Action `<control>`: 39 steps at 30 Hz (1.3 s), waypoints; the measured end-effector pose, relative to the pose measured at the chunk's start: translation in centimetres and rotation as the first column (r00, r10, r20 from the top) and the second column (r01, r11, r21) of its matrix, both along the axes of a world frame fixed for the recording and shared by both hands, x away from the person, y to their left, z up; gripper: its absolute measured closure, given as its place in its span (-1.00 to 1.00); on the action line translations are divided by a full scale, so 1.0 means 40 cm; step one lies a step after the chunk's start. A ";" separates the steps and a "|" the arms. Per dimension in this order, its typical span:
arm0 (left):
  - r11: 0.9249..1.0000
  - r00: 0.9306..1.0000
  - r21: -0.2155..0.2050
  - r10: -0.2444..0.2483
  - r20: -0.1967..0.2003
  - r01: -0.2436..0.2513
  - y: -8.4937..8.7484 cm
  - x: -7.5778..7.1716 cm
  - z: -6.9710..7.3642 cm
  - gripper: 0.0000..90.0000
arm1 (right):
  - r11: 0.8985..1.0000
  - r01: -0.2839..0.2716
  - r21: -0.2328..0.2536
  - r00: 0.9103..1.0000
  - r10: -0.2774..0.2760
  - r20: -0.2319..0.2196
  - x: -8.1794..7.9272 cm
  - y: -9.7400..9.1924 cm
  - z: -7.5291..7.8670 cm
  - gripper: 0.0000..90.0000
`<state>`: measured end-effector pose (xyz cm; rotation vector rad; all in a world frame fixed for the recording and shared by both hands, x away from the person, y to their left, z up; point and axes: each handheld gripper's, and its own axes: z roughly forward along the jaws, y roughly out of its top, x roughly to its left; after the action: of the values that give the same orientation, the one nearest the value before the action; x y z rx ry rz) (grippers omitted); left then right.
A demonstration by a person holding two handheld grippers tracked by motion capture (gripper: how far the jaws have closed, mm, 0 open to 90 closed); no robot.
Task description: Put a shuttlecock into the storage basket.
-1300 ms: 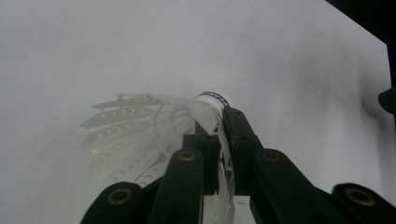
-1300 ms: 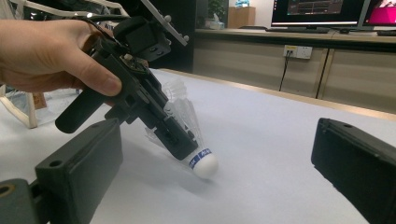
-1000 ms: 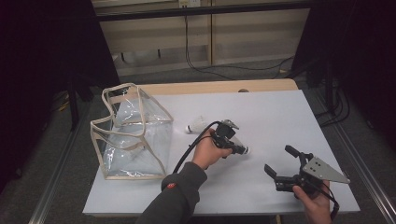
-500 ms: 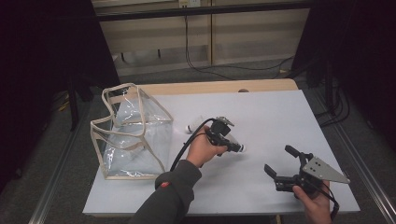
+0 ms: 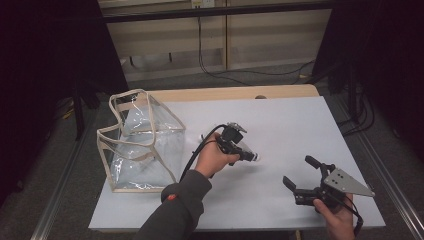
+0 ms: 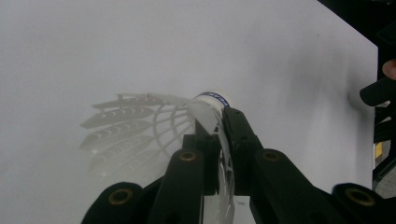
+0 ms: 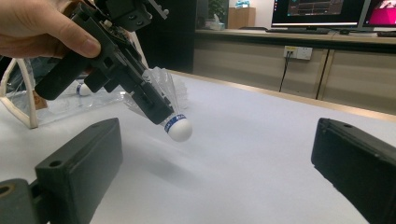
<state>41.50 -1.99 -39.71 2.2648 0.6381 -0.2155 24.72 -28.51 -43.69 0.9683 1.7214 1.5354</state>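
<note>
One shuttlecock (image 7: 176, 122) in left claw (image 5: 250, 155) — perhaps another by one bag (image 5: 142, 145).

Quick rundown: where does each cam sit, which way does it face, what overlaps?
High view: above the person's side, looking forward and down on the table; forearms, both grippers.
Left gripper view: on the left gripper, facing the tabletop; jaws clamp a shuttlecock.
Right gripper view: on the right gripper, low, level; jaws open.
Shared: shuttlecock and left gripper in all three views.
</note>
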 end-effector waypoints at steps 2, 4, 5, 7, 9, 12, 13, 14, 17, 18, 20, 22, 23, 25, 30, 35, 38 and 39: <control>1.000 1.000 0.000 0.001 0.005 -0.001 0.002 0.000 0.002 0.90 | 1.000 -0.001 0.001 1.000 0.001 0.001 0.000 0.000 0.000 -0.96; 1.000 1.000 0.000 -0.001 0.002 0.001 0.005 0.001 0.005 0.90 | 1.000 -0.001 0.001 1.000 0.001 0.000 0.000 0.000 0.000 -0.96; 1.000 1.000 0.004 -0.004 0.000 0.004 0.007 0.000 0.007 0.90 | 1.000 -0.002 0.001 1.000 0.002 0.000 0.000 0.000 0.000 -0.96; 1.000 1.000 0.007 -0.005 0.005 0.005 0.010 0.001 0.010 0.90 | 1.000 -0.001 0.003 1.000 0.001 0.001 0.000 0.000 0.000 -0.96; 1.000 1.000 0.010 -0.004 0.001 0.004 0.012 0.000 0.013 0.90 | 1.000 -0.001 0.002 1.000 0.001 0.000 0.000 0.000 0.000 -0.96; 1.000 1.000 0.021 0.002 0.006 -0.002 0.015 -0.001 0.018 0.90 | 1.000 0.000 0.001 1.000 0.000 -0.001 0.000 0.001 0.000 -0.96; 1.000 1.000 0.022 0.001 0.006 -0.001 0.016 -0.001 0.019 0.90 | 1.000 0.002 0.001 1.000 -0.002 0.001 0.000 0.001 0.000 -0.96; 1.000 1.000 0.021 -0.005 0.004 0.005 0.017 0.000 0.020 0.90 | 1.000 0.000 0.000 1.000 0.000 -0.001 0.000 0.000 0.000 -0.96; 1.000 1.000 0.020 -0.005 0.003 0.005 0.021 -0.001 0.024 0.90 | 1.000 0.000 0.000 1.000 0.000 -0.001 0.000 0.000 0.000 -0.96; 1.000 1.000 0.021 0.001 0.000 -0.001 0.023 -0.001 0.025 0.90 | 1.000 0.001 0.000 1.000 -0.001 0.000 0.000 0.000 0.000 -0.96; 1.000 1.000 0.024 -0.001 0.002 0.001 0.026 0.001 0.027 0.90 | 1.000 0.001 0.001 1.000 -0.001 -0.001 0.000 0.000 0.000 -0.96; 1.000 1.000 0.030 0.009 0.004 -0.009 0.029 0.000 0.031 0.90 | 1.000 0.002 0.001 1.000 -0.002 0.000 0.000 0.001 -0.001 -0.96; 1.000 1.000 0.024 0.003 -0.001 -0.003 0.031 0.001 0.032 0.90 | 1.000 0.002 0.001 1.000 -0.002 0.000 0.000 0.001 -0.001 -0.96; 1.000 1.000 0.023 0.004 -0.003 -0.004 0.034 0.001 0.035 0.90 | 1.000 0.001 0.001 1.000 -0.001 0.000 0.001 0.001 -0.001 -0.96; 1.000 1.000 0.031 0.002 0.001 -0.002 0.043 0.003 0.042 0.90 | 1.000 -0.004 -0.002 1.000 0.004 0.001 0.001 0.002 -0.001 -0.96; 0.999 1.000 0.039 0.009 0.003 -0.009 0.051 0.002 0.052 0.90 | 1.000 -0.001 0.000 1.000 0.001 0.001 0.001 0.002 -0.001 -0.96; 0.999 1.000 0.034 0.007 0.003 -0.007 0.054 0.003 0.055 0.90 | 1.000 -0.003 -0.002 1.000 0.003 0.001 0.001 0.003 -0.001 -0.96; 0.999 1.000 0.045 0.011 0.011 -0.012 0.055 0.003 0.057 0.90 | 1.000 -0.003 -0.005 1.000 0.003 0.001 0.001 0.003 -0.001 -0.96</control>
<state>41.62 0.19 -37.41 2.3030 0.6561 -0.1850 24.77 -28.40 -43.75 0.9626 1.7265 1.5324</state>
